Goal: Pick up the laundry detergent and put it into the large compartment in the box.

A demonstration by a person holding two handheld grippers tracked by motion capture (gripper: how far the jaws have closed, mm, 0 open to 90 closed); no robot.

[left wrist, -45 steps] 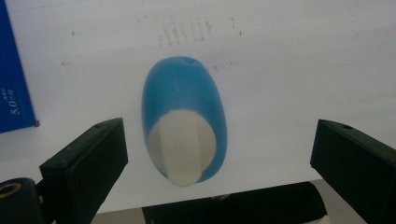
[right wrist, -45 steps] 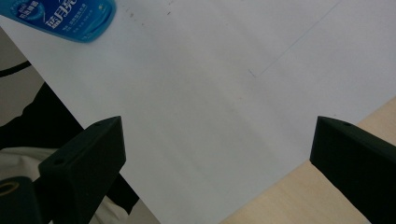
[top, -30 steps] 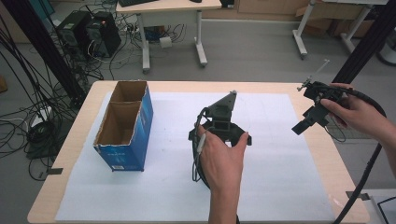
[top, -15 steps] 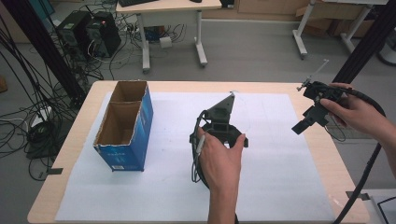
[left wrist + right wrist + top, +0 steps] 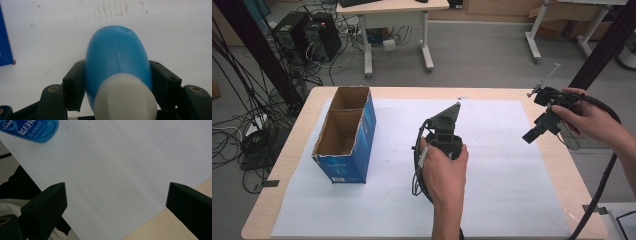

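The left hand [image 5: 443,167] holds the left gripper [image 5: 117,75] low over mid-table, its jaws clamped on a blue bottle [image 5: 117,57]. The right hand [image 5: 584,117] holds the right gripper [image 5: 115,202] raised at the table's right edge, jaws spread wide.

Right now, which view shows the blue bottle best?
The left gripper view: the blue bottle sits close up between the left hand-held gripper jaws, white cap nearest. The right gripper view catches a labelled end in its corner. In the high view, the hand hides it.

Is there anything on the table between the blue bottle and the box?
Nothing visible. The left tongs hold the blue bottle, and in the high view bare white paper lies between them and the open box.
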